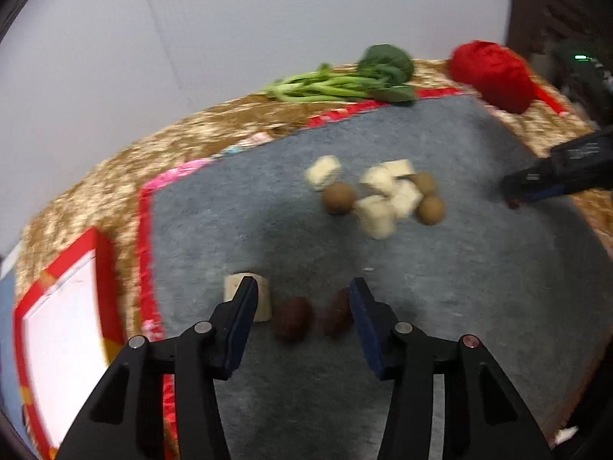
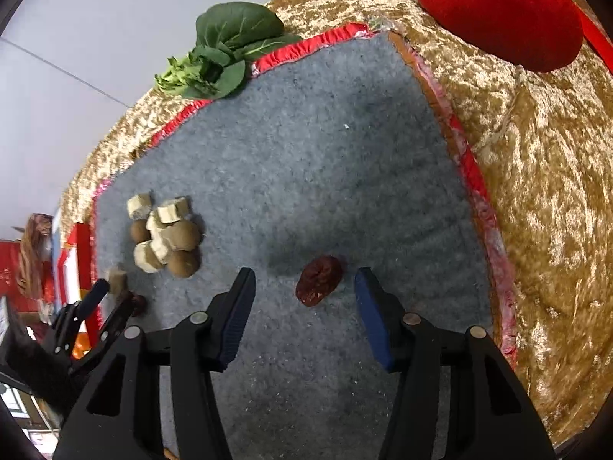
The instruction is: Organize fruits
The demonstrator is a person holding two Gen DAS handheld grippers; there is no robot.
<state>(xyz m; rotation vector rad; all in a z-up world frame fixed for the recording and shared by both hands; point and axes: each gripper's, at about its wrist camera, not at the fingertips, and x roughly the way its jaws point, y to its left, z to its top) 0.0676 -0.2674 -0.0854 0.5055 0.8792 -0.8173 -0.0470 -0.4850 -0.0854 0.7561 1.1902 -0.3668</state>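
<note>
Two dark red dates [image 1: 293,318] [image 1: 337,312] lie on the grey mat [image 1: 440,268] between the fingers of my open left gripper [image 1: 302,289]. A pale cube [image 1: 251,297] sits behind its left finger. Farther off, several pale chunks [image 1: 377,211] and round brown fruits [image 1: 338,198] form a pile. In the right wrist view, my right gripper [image 2: 304,281] stands open around a single dark red date [image 2: 319,280]. The same pile [image 2: 164,237] lies to its left. The left gripper [image 2: 111,297] shows at the far left, and the right gripper [image 1: 551,182] appears in the left wrist view.
Leafy greens [image 1: 356,76] [image 2: 226,50] lie at the mat's far edge on a gold cloth [image 2: 536,153]. A red velvet pouch [image 1: 494,74] [image 2: 498,11] rests at the back right. A red-rimmed white tray [image 1: 65,337] stands left of the mat.
</note>
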